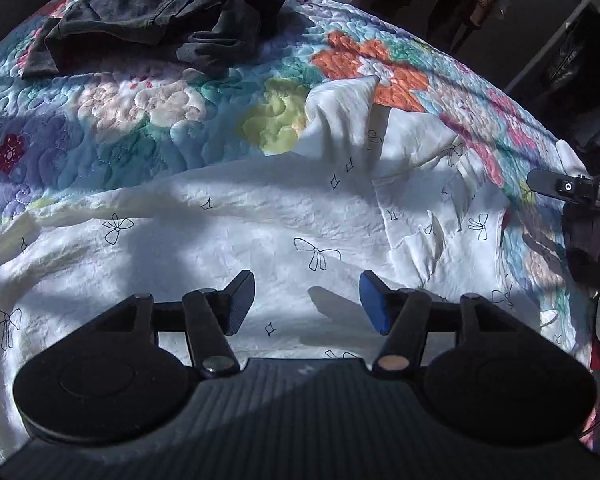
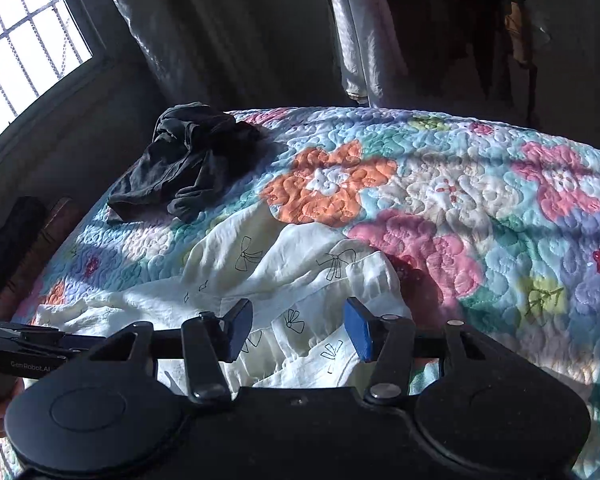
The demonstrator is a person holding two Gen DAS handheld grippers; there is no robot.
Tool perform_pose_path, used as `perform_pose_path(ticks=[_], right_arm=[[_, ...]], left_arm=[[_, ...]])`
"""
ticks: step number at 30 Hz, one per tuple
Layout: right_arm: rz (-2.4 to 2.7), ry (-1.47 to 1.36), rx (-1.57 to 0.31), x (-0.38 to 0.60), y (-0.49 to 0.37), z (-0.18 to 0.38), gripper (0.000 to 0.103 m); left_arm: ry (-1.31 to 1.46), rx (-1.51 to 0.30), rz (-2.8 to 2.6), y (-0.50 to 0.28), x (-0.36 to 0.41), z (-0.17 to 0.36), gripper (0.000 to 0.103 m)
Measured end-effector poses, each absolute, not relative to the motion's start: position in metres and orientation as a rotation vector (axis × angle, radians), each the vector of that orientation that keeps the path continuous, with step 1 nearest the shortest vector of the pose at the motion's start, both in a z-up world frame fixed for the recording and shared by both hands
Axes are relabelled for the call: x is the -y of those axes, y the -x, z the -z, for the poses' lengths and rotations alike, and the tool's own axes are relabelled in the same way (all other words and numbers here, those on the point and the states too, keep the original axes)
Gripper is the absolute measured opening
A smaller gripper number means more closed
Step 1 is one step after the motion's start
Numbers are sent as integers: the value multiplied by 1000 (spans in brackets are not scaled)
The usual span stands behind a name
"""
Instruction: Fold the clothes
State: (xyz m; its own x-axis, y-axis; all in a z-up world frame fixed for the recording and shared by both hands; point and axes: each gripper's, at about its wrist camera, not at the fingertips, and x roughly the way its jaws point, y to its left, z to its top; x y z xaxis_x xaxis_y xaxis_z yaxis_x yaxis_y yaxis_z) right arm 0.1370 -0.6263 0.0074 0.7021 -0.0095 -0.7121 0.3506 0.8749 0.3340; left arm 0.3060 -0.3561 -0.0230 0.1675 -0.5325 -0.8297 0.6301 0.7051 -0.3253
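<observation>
A white garment with black bow prints [image 1: 228,240] lies spread and partly rumpled on a floral quilt [image 1: 100,128]. It also shows in the right wrist view [image 2: 292,280], with a collar or cuff bunched near the fingers. My left gripper [image 1: 307,304] is open and empty just above the white fabric. My right gripper [image 2: 298,330] is open and empty over the garment's rumpled edge. The right gripper's body shows at the right edge of the left wrist view [image 1: 572,190]. The left gripper's body shows at the left edge of the right wrist view [image 2: 24,350].
A crumpled dark grey garment [image 1: 156,12] lies at the far side of the quilt, also in the right wrist view [image 2: 188,160]. A barred window [image 2: 24,40] and grey curtain [image 2: 204,32] are behind the bed. Clothes hang at the back [image 2: 364,40].
</observation>
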Motion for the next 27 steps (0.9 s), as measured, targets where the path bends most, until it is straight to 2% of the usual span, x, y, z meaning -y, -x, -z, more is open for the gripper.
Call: perform_pose_path(ticks=[3, 6, 7, 9, 10, 17, 18, 19, 20, 27], right_arm=[[211, -529, -778, 637, -165, 8, 56], [221, -465, -804, 639, -194, 14, 57], [232, -443, -818, 639, -203, 17, 57], [259, -395, -861, 642, -222, 24, 66], [273, -371, -882, 643, -231, 28, 66], [293, -373, -913, 656, -256, 52, 67], [270, -392, -914, 656, -257, 54, 54], [244, -421, -910, 655, -256, 56, 37], [218, -449, -905, 654, -256, 57, 11], [-68, -281, -743, 581, -196, 43, 8]], left_arm=[[-87, -1076, 868, -320, 356, 26, 57], [-103, -1029, 881, -334, 365, 23, 57], [-106, -1014, 886, -338, 369, 22, 59], [-97, -1006, 870, -343, 376, 23, 68], [-105, -1004, 869, -345, 382, 25, 69], [-90, -1043, 854, -361, 416, 50, 70], [-98, -1045, 816, -360, 417, 54, 70], [-122, -1040, 783, -357, 417, 57, 70], [-144, -1038, 769, -354, 415, 60, 70], [-105, -1003, 751, -347, 380, 56, 70]])
